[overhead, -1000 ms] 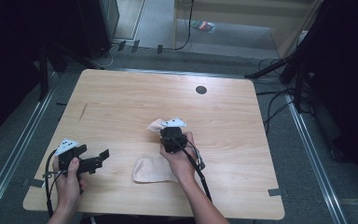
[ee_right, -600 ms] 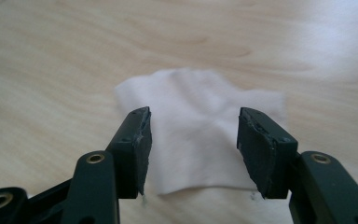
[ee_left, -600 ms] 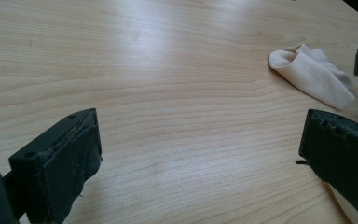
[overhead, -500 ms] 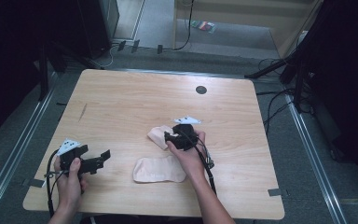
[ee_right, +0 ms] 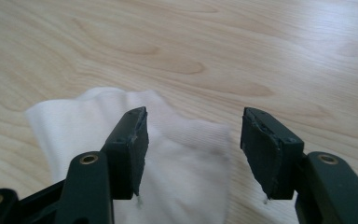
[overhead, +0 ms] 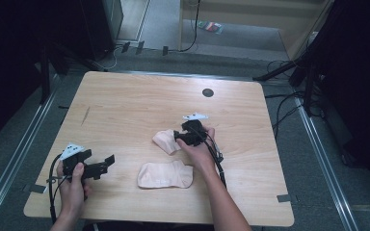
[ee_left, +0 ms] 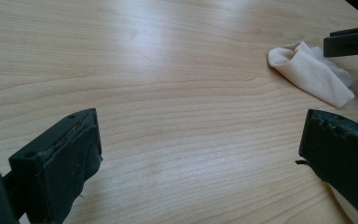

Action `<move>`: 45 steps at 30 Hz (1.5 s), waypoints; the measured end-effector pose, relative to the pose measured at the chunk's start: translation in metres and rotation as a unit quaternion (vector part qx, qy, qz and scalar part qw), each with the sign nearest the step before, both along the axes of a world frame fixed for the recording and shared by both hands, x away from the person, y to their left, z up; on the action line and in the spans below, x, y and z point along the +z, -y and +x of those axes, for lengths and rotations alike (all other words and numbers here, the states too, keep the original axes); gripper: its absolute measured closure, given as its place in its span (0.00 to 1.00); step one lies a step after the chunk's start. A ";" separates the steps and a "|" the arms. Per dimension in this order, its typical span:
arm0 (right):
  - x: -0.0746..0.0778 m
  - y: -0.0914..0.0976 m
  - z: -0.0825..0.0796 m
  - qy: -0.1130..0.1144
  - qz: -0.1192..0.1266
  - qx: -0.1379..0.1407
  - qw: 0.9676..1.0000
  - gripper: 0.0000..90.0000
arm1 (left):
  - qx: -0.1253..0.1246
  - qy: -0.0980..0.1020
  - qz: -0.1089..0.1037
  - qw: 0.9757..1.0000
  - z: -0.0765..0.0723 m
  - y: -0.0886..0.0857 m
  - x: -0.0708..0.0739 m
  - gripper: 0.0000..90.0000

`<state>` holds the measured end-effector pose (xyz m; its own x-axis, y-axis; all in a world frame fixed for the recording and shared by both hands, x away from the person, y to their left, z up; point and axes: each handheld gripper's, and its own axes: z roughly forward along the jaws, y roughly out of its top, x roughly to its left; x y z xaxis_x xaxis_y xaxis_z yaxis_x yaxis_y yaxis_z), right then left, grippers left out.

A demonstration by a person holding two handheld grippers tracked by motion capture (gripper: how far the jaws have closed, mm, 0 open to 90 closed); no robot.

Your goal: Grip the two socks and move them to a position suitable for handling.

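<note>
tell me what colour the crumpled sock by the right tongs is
Pale pinkish beige, plain with no pattern; the crumpled sock shows its colour best in the high view.

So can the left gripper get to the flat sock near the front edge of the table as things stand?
Probably yes. The left gripper has its jaws wide open and points toward the flat sock, with bare table between them. The right gripper sits farther back at the crumpled sock, out of that path.
</note>
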<state>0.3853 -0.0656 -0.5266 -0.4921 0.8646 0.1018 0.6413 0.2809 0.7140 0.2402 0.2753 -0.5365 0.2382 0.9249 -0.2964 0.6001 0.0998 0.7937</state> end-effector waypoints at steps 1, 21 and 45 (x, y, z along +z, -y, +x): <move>0.000 0.000 0.000 0.000 0.000 0.000 1.000 0.47 | 0.000 0.000 0.000 1.000 0.000 0.000 0.000 0.00; -0.009 -0.016 -0.007 0.020 -0.064 -0.013 0.998 0.93 | -0.011 -0.001 0.003 1.000 0.000 0.007 0.000 0.00; 0.068 -0.051 -0.033 0.028 0.049 -0.004 0.998 0.93 | -0.102 -0.020 0.015 0.994 0.044 0.100 0.006 0.00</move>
